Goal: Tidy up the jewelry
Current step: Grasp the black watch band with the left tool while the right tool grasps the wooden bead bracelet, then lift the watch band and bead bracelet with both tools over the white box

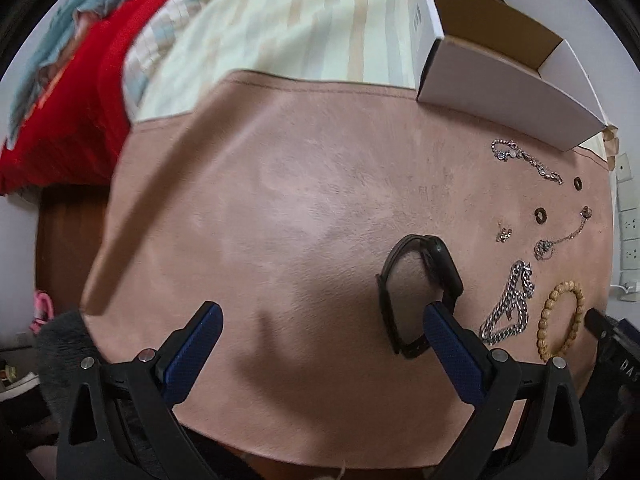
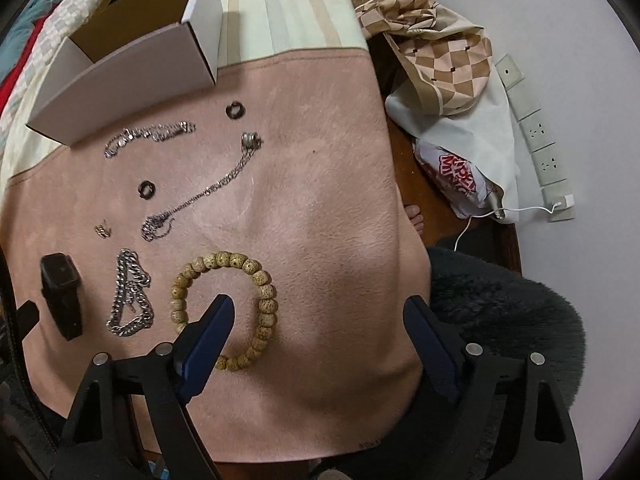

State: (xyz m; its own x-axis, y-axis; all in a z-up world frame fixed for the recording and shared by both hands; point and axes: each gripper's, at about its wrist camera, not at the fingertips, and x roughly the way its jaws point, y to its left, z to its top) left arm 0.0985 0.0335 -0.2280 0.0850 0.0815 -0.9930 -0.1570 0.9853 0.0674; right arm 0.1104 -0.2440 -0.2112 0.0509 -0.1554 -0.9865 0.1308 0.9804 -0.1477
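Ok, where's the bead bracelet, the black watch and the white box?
bead bracelet [image 2: 262, 292], right wrist view, on a right-side bead.
black watch [image 1: 442, 258], left wrist view, on its face.
white box [image 1: 504, 100], left wrist view, on its front wall.

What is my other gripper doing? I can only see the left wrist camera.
Observer: The right gripper is open, and one of its fingers pokes over the ring of the bead bracelet.
Operator: Is it holding the bracelet?
Observer: No, nothing sits between the fingers. I cannot tell if that finger touches the beads. The other finger is near the right edge of the pink mat.
Operator: What's past that edge?
Observer: A white bag with red letters lies there, beside the mat.
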